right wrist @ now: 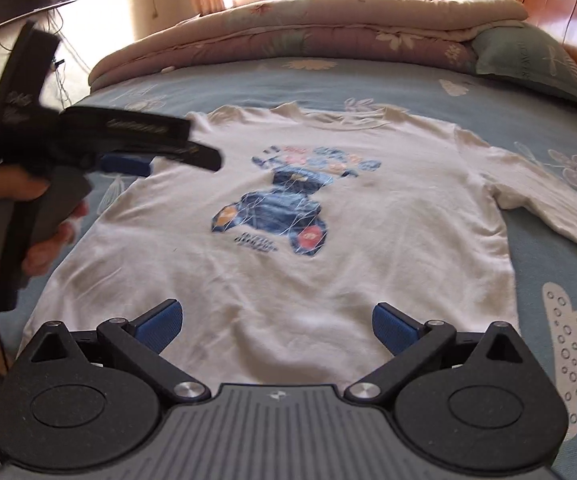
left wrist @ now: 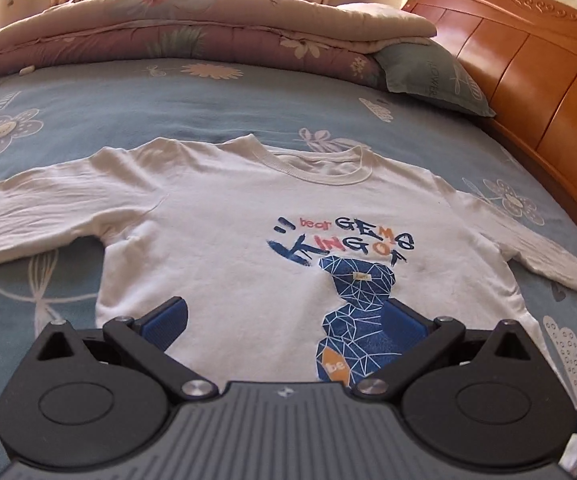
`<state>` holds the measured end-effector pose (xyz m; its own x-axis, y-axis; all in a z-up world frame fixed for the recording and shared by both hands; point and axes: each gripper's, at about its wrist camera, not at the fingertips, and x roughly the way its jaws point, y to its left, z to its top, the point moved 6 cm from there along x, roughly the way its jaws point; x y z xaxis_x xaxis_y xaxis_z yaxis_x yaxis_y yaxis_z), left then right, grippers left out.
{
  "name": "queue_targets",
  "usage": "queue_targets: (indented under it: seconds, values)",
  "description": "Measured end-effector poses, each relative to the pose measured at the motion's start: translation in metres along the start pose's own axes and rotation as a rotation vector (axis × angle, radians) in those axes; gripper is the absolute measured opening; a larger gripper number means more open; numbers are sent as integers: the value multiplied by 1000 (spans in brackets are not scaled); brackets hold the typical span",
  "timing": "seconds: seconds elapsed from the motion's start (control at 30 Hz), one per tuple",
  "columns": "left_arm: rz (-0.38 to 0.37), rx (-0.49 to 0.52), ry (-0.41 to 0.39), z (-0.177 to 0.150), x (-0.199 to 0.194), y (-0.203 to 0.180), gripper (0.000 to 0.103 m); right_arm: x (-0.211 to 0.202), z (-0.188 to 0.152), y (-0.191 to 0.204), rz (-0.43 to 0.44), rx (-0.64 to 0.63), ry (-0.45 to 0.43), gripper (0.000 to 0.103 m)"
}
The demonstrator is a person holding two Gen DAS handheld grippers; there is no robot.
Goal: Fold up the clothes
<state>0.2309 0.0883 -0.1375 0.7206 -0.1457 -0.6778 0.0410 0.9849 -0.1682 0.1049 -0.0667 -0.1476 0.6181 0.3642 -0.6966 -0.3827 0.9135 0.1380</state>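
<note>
On blue flowered bed [left wrist: 216, 108], white long-sleeved shirt [left wrist: 216, 216] lies flat, print up, sleeves spread. Your left gripper [left wrist: 288, 322] hovers over hem, fingers apart, empty. Your right gripper [right wrist: 276, 324] same, fingers apart above hem. Your hand [right wrist: 12, 216] grips left tool's handle at shirt's edge.
</note>
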Motion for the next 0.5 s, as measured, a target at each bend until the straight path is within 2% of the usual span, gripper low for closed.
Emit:
queue_targets:
  seconds: [0.17, 0.3, 0.4, 0.5]
  values:
    - [63, 18, 62, -16, 22, 11, 102, 10, -23, 2, 6, 32, 59, 103]
    - [118, -20, 42, -22, 12, 46, 102, 11, -26, 4, -5, 15, 51, 103]
    - [-28, -178, 22, -18, -8, 71, 102, 11, -28, 5, -18, 7, 46, 103]
    - [-216, -341, -32, -10, -31, 88, 102, 10, -31, 6, -32, -5, 34, 103]
